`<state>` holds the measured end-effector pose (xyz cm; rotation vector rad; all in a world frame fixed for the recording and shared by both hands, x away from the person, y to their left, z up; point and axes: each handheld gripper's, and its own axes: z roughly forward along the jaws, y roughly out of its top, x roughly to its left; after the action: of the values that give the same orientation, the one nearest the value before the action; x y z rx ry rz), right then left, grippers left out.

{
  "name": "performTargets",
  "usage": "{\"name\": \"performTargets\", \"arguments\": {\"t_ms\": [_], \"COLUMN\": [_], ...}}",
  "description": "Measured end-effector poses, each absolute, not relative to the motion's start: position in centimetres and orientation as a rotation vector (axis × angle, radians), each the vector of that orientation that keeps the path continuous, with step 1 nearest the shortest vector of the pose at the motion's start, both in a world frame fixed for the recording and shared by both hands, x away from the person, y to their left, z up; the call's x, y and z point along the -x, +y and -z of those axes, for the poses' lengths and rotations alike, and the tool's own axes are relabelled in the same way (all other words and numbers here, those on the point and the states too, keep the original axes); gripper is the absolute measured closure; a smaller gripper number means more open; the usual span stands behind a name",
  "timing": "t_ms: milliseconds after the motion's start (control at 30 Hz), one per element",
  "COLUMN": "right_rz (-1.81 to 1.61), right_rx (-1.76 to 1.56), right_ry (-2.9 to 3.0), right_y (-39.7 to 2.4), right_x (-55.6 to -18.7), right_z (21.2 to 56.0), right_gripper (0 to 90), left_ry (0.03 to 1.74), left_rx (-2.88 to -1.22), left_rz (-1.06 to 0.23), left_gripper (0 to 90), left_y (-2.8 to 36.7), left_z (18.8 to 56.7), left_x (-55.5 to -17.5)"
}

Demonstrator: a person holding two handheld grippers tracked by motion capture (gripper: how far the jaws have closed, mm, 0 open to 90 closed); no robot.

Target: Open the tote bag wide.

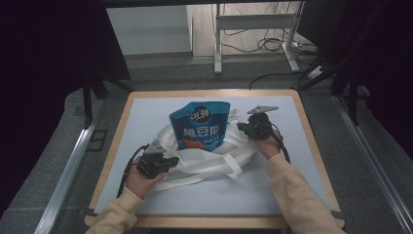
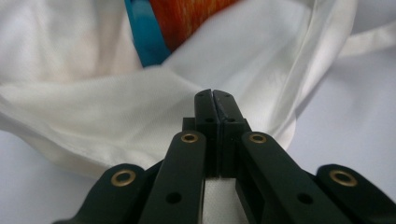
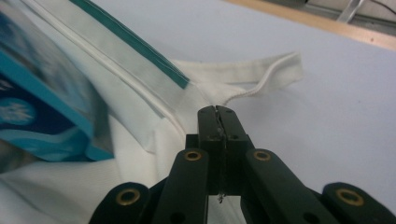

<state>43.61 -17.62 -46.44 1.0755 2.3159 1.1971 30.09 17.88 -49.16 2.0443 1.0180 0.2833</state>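
Lab: dark-curtained test table [image 1: 311, 146], floor cables [image 1: 263, 46]

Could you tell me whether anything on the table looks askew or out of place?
Nothing is spilled or damaged. The blue pouch sits only partly inside the white cloth bag, whose straps lie loose and tangled. Both grippers, left and right, pinch its edges.
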Motion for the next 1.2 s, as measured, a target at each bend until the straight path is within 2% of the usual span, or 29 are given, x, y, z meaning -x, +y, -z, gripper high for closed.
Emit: {"name": "performTargets", "arguments": {"t_ms": [300, 667, 800, 867, 1000, 1167, 1200], "right_rz": [-1.309, -1.375, -1.363, -1.350, -1.315, -1.262, -1.262], "right_rx": [-0.996, -0.920, -0.923, -0.927, -0.959, -1.023, -1.023], "right_ry": [2.275, 2.208, 2.208, 2.213, 2.211, 2.255, 2.255], "right_y": [-18.8, -23.0, -24.8, -25.7, -26.8, -27.4, -27.4], "right_x": [-40.8, -36.2, -34.9, -34.4, -33.8, -33.6, -33.6], "right_z": [44.8, 44.4, 45.1, 45.5, 46.8, 49.2, 49.2], "right_gripper": [88.8, 88.5, 82.2, 76.6, 57.1, 48.3, 48.3], "left_ry": [0.988, 1.059, 1.092, 1.108, 1.160, 1.212, 1.222], "left_rx": [-1.958, -1.887, -1.887, -1.892, -1.897, -1.906, -1.907], "left_rz": [-0.346, -0.393, -0.393, -0.389, -0.406, -0.386, -0.383], "left_gripper": [89.7, 88.1, 85.5, 80.5, 64.7, 44.8, 44.8], "left_y": [19.0, 22.3, 23.1, 23.4, 23.9, 24.5, 24.6], "left_z": [46.9, 46.8, 47.7, 48.3, 49.3, 50.3, 50.5], "left_x": [-29.4, -28.3, -28.1, -28.2, -28.1, -28.2, -28.2]}}
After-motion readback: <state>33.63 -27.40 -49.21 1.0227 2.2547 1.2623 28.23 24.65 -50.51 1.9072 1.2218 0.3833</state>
